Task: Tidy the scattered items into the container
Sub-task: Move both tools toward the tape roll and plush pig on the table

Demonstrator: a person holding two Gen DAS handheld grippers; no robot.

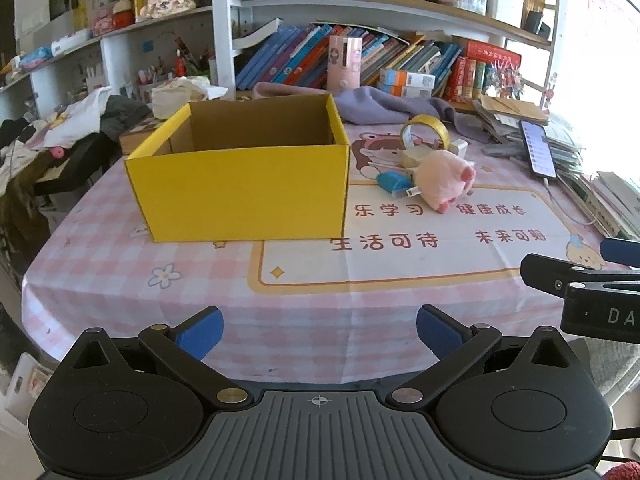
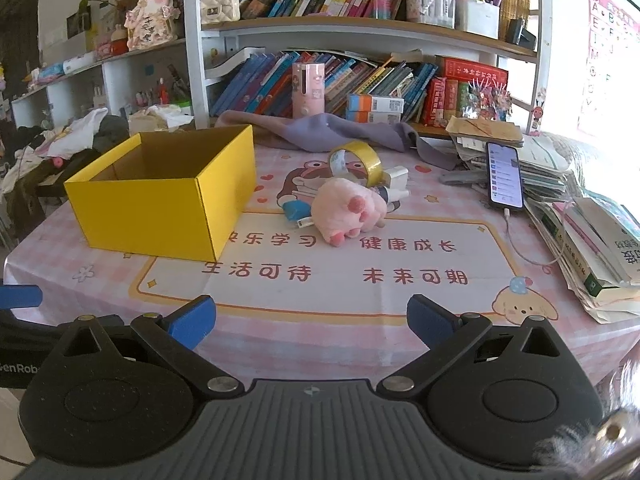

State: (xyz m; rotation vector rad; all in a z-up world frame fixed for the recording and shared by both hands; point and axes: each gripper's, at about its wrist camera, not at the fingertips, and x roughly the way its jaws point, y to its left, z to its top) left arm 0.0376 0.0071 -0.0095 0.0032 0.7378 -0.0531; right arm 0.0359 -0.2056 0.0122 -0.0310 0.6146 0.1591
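- On the pink checked tablecloth stands the yellow box, open-topped; we see no items inside it, though its floor is partly hidden.
- Right of the box lies the cluster still to be tidied: a pink plush toy, a blue item touching the plush on its left, a roll of gold tape standing on edge behind it, and a white charger just beside the tape.
- We hold the left gripper near the table's front edge with its blue pads wide apart and nothing between them; the right gripper is likewise spread and empty, well apart from the cluster.
- We judge the task to be at its very start, with the plush as the nearest candidate for the right gripper.
- Risk: the items touch one another, so closing on the plush may drag the blue item along or knock the tape over and set it rolling.
- Risk: the plush is soft, so a shallow pinch may slip off during transfer.
- Risk: a phone on its cable and a stack of books lie near the cluster on the right; a wide sweep may snag them.
- Risk: the box is light cardboard, so a low carry may nudge its wall and shift it.
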